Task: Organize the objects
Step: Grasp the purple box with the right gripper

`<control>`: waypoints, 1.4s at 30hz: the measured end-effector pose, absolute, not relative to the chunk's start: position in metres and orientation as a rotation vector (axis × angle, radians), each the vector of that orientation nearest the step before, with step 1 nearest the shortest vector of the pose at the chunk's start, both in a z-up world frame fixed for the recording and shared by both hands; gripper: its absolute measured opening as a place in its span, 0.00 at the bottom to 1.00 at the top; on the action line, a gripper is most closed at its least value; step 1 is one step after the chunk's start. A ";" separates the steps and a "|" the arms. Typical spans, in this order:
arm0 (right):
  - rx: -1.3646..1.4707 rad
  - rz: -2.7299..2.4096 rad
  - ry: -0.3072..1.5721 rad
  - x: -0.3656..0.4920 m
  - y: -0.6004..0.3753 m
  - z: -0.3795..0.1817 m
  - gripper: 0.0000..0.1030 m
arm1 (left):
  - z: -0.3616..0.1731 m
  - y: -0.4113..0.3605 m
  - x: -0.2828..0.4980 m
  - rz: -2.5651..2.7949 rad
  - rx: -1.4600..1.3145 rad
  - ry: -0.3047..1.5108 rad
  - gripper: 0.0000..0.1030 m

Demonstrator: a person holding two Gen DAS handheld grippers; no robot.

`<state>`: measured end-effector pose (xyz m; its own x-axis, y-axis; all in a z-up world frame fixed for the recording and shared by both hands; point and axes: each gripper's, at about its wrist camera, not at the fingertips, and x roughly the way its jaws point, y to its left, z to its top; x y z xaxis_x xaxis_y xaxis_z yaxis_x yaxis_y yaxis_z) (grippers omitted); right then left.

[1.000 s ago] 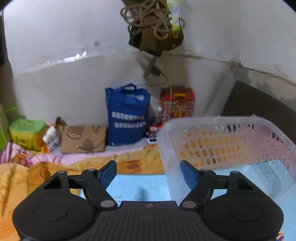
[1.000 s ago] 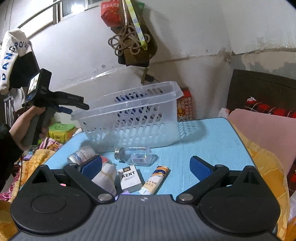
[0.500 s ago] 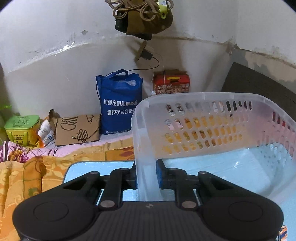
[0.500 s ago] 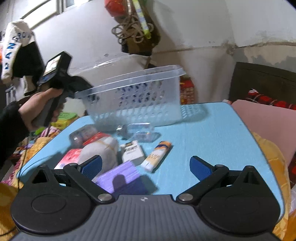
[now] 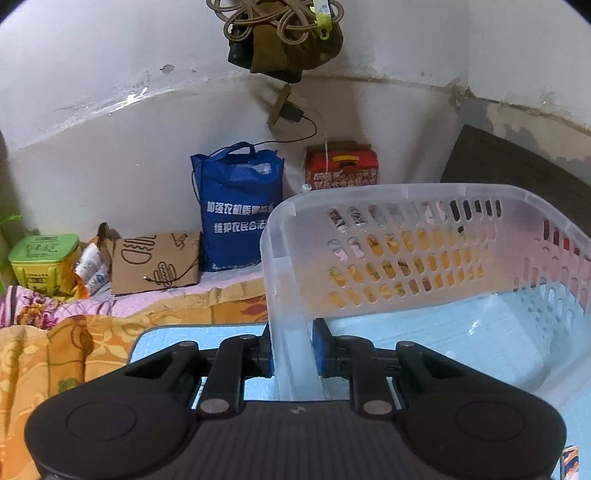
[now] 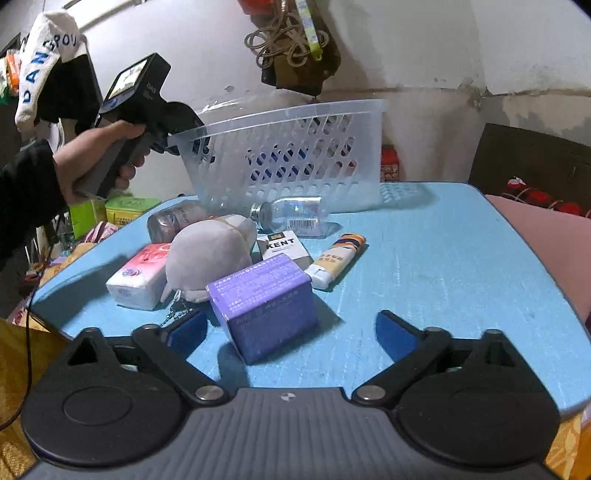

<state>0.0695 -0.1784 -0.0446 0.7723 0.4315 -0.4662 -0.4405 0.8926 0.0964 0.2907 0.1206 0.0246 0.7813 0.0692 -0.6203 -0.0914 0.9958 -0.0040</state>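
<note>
My left gripper (image 5: 292, 355) is shut on the near wall of a clear plastic basket (image 5: 436, 236); the right wrist view shows the basket (image 6: 288, 155) tilted, with its left end raised at the back of the blue table (image 6: 443, 258). My right gripper (image 6: 291, 332) is open, low over the table's near edge, just in front of a purple box (image 6: 264, 306). Behind the box lie a grey plush toy (image 6: 210, 258), a pink tissue pack (image 6: 138, 275), a KENT cigarette pack (image 6: 284, 247), an orange-white tube (image 6: 338, 260), a glass bottle (image 6: 291, 214) and a can (image 6: 173, 221).
A blue bag (image 5: 238, 214), a red box (image 5: 343, 168), a cardboard bag (image 5: 155, 264) and a green tub (image 5: 42, 264) stand by the wall. Patterned bedding (image 5: 55, 339) lies left of the table, a pink cushion (image 6: 546, 236) right. Rope and cloth hang overhead (image 5: 280, 33).
My left gripper closed on the basket wall and lifted that end. My right gripper dropped and drew back toward the near items, still open.
</note>
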 end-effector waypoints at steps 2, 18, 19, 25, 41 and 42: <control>-0.059 0.470 0.487 0.072 -0.173 -0.046 0.89 | 0.024 0.124 0.292 0.073 -0.052 0.667 0.22; -0.078 0.443 0.433 0.068 -0.189 -0.020 0.58 | 0.022 0.126 0.289 0.055 -0.064 0.620 0.25; -0.075 0.434 0.422 0.070 -0.192 -0.014 0.58 | 0.023 0.126 0.292 0.058 -0.058 0.642 0.24; 0.011 0.452 0.359 0.101 -0.201 0.050 0.58 | 0.025 0.125 0.296 0.074 -0.045 0.673 0.23; -0.097 0.394 0.505 0.292 -0.111 0.100 0.58 | 0.023 0.126 0.291 0.061 -0.039 0.620 0.23; -0.105 0.396 0.522 0.296 -0.106 0.096 0.58 | 0.023 0.126 0.291 0.061 -0.039 0.619 0.23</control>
